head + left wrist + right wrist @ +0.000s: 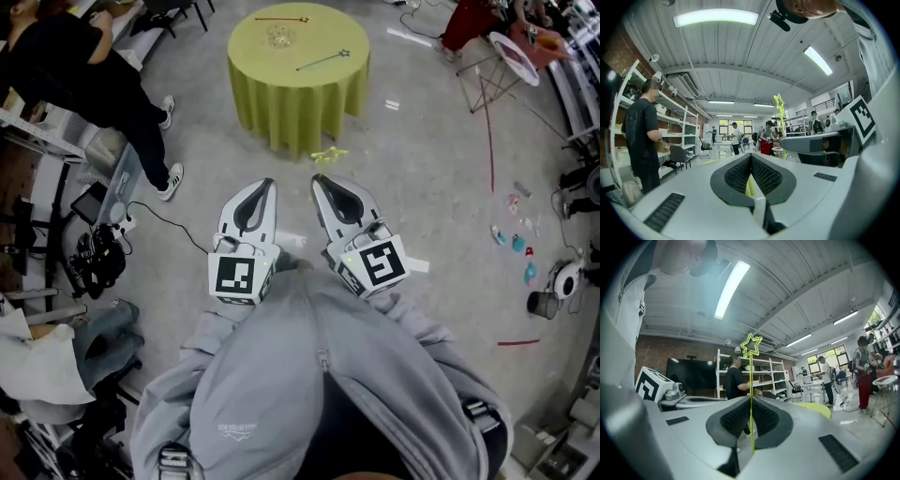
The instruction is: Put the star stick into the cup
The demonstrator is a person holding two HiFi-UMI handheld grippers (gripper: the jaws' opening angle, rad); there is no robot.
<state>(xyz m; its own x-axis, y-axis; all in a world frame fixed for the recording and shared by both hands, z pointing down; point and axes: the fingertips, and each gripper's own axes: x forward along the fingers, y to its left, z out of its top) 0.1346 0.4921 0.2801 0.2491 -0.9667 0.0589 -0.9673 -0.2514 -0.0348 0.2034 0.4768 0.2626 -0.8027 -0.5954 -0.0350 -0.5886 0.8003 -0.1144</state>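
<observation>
Right claw (751, 401) pinches the yellow star stick (751, 371) low on its shaft; it looks light, whippy. Left claw (751, 158) is closed, empty.

Thin yellow-green star stick (751, 390) clamped in right gripper (318, 179), star end beyond its tips; clear cup (279, 36) on desk (319, 89), well ahead.

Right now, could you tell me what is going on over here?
A person in a grey hoodie stands back from a round table with a yellow-green cloth, a gripper in each hand. The right gripper is shut on a yellow star stick, which sticks out past its tips. The left gripper is shut and empty. The glass cup stands on the table, with two more sticks lying near it.
</observation>
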